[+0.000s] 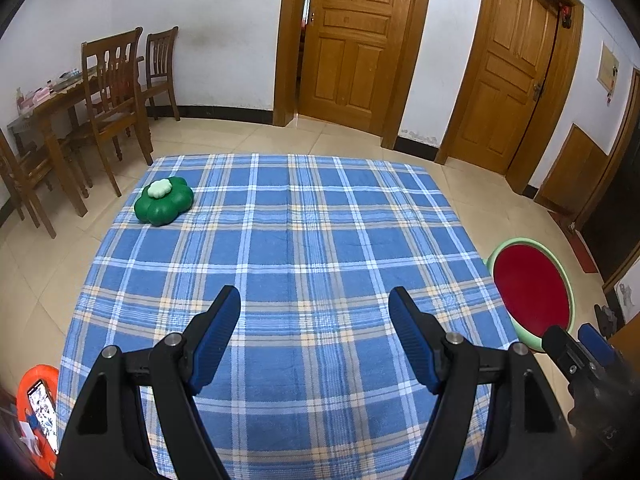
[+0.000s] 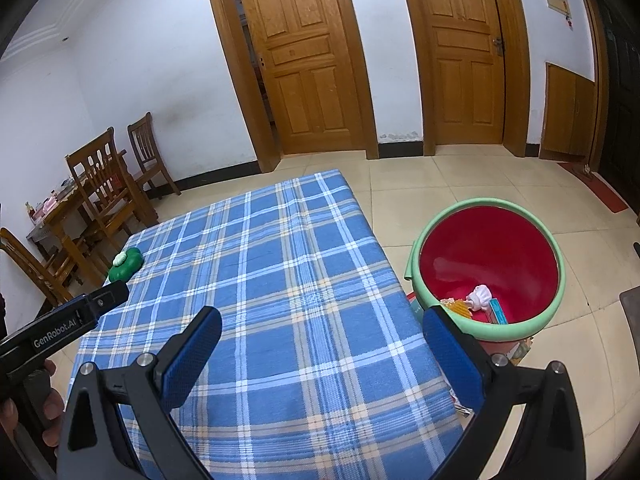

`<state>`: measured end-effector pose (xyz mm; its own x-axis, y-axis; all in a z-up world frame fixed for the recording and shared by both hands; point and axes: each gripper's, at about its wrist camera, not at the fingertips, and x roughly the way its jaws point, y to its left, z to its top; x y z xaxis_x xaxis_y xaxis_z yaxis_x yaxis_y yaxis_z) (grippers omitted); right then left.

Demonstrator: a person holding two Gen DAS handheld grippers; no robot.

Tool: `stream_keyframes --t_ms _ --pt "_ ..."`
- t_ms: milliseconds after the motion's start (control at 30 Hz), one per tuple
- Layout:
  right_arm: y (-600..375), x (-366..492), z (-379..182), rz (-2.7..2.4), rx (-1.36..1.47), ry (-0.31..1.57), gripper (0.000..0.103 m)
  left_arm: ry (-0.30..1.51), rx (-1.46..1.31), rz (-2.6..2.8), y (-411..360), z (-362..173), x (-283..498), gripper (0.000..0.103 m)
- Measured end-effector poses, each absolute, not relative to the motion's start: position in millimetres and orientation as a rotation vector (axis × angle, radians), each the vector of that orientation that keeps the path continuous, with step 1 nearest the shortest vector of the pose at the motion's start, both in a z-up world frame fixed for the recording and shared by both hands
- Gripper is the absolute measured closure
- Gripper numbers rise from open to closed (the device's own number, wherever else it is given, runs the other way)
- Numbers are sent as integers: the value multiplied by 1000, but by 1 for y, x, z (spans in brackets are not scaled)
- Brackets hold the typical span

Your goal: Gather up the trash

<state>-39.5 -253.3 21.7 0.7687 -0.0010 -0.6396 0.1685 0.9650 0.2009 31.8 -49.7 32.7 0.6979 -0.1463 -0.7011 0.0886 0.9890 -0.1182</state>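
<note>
Surface: blue plaid woven tablecloth point(image 1: 304, 240), soft, flat.
Left gripper point(image 1: 314, 312): spread, empty, low centre of frame.
Right gripper point(image 2: 320, 332): spread, empty.
Trash: crumpled wrappers point(image 2: 476, 300) lie in the red-lined, green-rimmed round bin point(image 2: 440, 220), right of frame, nearer the right gripper.
Leftover: glossy green clover-shaped plastic box point(image 1: 163, 201), upper left, likely no trash.

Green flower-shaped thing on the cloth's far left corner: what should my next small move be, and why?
Probably reach the open left gripper toward the green flower-shaped thing. It's the only item on the plaid cloth, both grippers are empty, and the bin already holds scraps. It may not be trash, though.
</note>
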Motion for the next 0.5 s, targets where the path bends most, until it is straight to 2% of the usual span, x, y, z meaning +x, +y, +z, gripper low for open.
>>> stream_keyframes --t_ms 500 --pt "-253 -40 22 -93 254 690 1 788 -80 -131 -49 34 31 27"
